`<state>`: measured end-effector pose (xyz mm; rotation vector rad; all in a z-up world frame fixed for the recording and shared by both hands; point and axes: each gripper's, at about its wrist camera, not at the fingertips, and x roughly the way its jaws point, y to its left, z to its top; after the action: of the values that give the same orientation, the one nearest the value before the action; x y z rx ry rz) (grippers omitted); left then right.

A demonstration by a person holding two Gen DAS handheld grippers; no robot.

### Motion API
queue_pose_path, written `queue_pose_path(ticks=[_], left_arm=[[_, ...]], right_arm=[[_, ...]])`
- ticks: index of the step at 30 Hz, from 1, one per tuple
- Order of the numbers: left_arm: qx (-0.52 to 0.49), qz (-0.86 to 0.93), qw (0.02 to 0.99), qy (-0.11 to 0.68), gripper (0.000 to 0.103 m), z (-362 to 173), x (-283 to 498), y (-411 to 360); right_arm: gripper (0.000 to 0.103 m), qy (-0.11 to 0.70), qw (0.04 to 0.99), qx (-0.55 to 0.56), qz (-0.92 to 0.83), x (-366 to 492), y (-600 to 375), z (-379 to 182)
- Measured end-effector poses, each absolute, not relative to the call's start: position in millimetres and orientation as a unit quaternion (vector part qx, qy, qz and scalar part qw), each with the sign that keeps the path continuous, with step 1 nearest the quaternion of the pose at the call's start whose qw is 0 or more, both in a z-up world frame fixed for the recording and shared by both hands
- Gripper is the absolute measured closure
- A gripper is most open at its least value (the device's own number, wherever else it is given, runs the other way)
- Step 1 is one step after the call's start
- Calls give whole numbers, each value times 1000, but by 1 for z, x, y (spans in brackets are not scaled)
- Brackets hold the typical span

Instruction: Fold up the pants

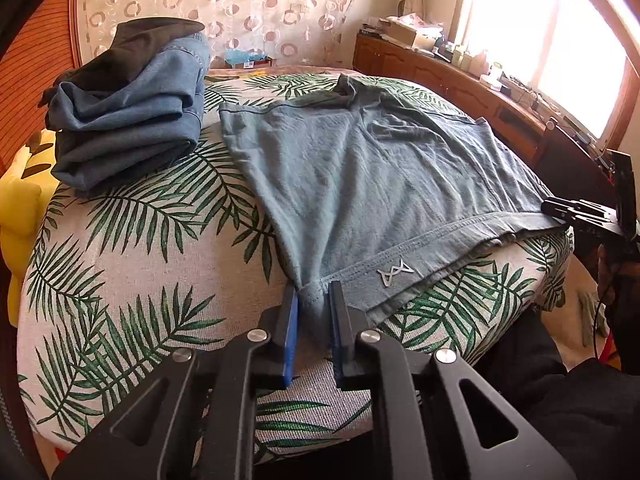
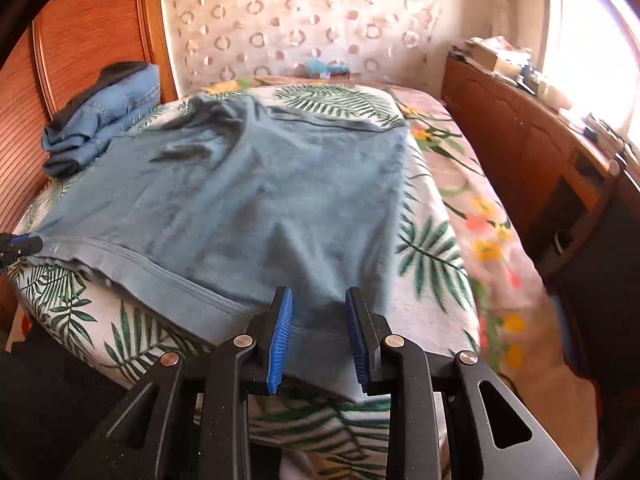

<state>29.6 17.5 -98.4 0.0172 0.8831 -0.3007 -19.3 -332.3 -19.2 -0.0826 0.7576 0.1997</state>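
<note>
1. Sunlit bedroom, patterned curtain behind: my rig works over a bed (image 1: 132, 216) under a palm-leaf cover, with a stack of folded jeans (image 1: 132, 108) at its far left.
2. Spread flat across the bed lie the blue-grey pants (image 1: 360, 172), waistband along the near edge, long axis running away from me toward the curtain.
3. My left hand-held gripper (image 1: 314, 300) sits at the waistband's left corner, blue pads drawn in and pinching a tuck of cloth.
4. My right hand-held gripper (image 2: 318, 336) is at the waistband's right end; its pads stand apart, the fabric lying between and under them, not yet pinched as far as I can see.
5. Both corners are directly ahead of my hands; I judge the right needs to close before any lift toward the far hems.
</note>
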Motion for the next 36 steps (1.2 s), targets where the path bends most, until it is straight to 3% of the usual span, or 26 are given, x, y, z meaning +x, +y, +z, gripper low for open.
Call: queue_pose_path(ticks=[5,10,15,17,21,36], left_arm=[[4,-142,891,431,88,-100,31,17],[6,-124,890,440,72,-100,36,18],[-1,-124,888,443,71,-101,36,20],[2,-138,885,445,82,-100,35,17],[15,-143,887,438,94,-93,35,9],[75,-226,895,377,94,-32,69,-67]], right_arm=[[75,371,923,-21,100,-21,-339,-15],[74,373,922,-24,100,-20,-342,-14],[74,368,924,-15,104,-20,-346,-16],[74,366,925,-12,104,-19,-346,-17],[74,363,925,-1,113,-19,-349,-18],[74,347,930,32,120,-27,-357,-19]])
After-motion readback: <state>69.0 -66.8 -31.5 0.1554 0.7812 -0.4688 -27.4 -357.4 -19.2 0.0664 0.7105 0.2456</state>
